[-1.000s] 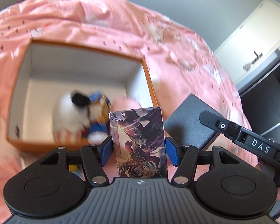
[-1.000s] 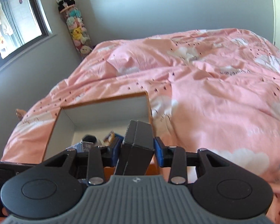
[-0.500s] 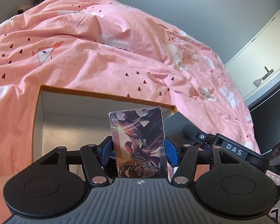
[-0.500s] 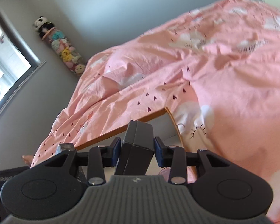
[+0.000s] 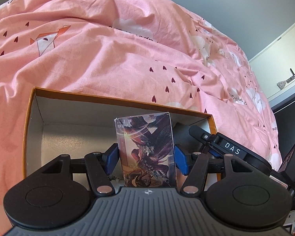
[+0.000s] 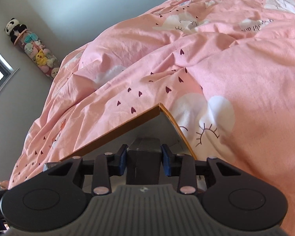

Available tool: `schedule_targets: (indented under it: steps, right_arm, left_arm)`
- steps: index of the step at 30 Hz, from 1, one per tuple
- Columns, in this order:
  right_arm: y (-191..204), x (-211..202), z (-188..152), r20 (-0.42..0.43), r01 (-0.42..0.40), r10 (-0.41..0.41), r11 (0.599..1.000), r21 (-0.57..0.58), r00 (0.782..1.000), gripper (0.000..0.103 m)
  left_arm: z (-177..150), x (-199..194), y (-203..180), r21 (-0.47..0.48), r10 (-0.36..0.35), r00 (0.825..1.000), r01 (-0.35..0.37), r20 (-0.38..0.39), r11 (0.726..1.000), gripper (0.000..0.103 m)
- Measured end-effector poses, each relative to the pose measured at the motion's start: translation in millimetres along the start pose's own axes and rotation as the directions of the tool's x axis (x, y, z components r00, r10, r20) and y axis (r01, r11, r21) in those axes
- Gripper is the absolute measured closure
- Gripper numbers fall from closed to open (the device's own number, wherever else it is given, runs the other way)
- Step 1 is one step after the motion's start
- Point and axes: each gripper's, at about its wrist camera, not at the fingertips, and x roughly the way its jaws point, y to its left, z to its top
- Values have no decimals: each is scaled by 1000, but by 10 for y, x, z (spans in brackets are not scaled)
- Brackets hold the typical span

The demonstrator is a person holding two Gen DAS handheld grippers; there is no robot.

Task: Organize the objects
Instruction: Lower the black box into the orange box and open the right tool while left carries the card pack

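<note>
Cardboard box point(image 5: 27, 129), orange outside and grey-white inside, sits open on the pink duvet point(image 5: 127, 59), and both grippers hang over it with something to drop in. The left gripper point(image 5: 145, 160) holds an illustrated card pack point(image 5: 145, 151) upright, blue pads against its two long sides, jaws fairly wide because the pack is wide; the pack stands over the middle of the box, nearer the front edge than the far wall. The right gripper point(image 6: 144, 162) holds a dark grey case point(image 6: 143, 161) between narrower jaws that are closing a little on it, just inside the box's far right corner point(image 6: 160, 106). In the left wrist view the right tool shows beside the box's right wall. This looks like the placing step: items carried to the box, neither yet released. The next move probably calls for lowering each item to the floor of the box, keeping the two tools from bumping along the right wall, then letting the jaws spread. What already lies in the box is hidden behind the grippers.
</note>
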Motion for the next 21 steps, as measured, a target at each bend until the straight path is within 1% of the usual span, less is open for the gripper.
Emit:
schedule_targets:
  steps: [3,7,10,13,15,18,21]
  right_arm:
    - [38,44,15,3,10,-10,999,-48,1000,66]
    - [45,49,44,-31,-11,8,995,-97,999,63]
    - [61,-13,66,-35,-8,4,991,-135,999,61]
    - [98,-114,74,-27,6,-12,980,-198,1000,61]
    - [124,-171,76,-42,11,-22,969,-248,999,62]
    - [160,-248,36,-79,14,-41,945,-326,996,69]
    - [214,-264,-66,-114,24,-82,901,-434,990,82]
  left_arm:
    - [11,35,2,1,-3,1000,3,-7,1000,35]
    - [12,61,-2,2,-10,1000,10,-14,1000,35]
    - [11,66,-3,0,-10,1000,10,-15,1000,35]
    - [11,68,-5,1,-10,1000,10,-17,1000,35]
    - [5,71,-3,2,-9,1000,9,-17,1000,35]
    - [6,71,0,-1,-10,1000,10,-17,1000,35]
    - [9,72,7,-1,-12,1000,12,-18,1000,35]
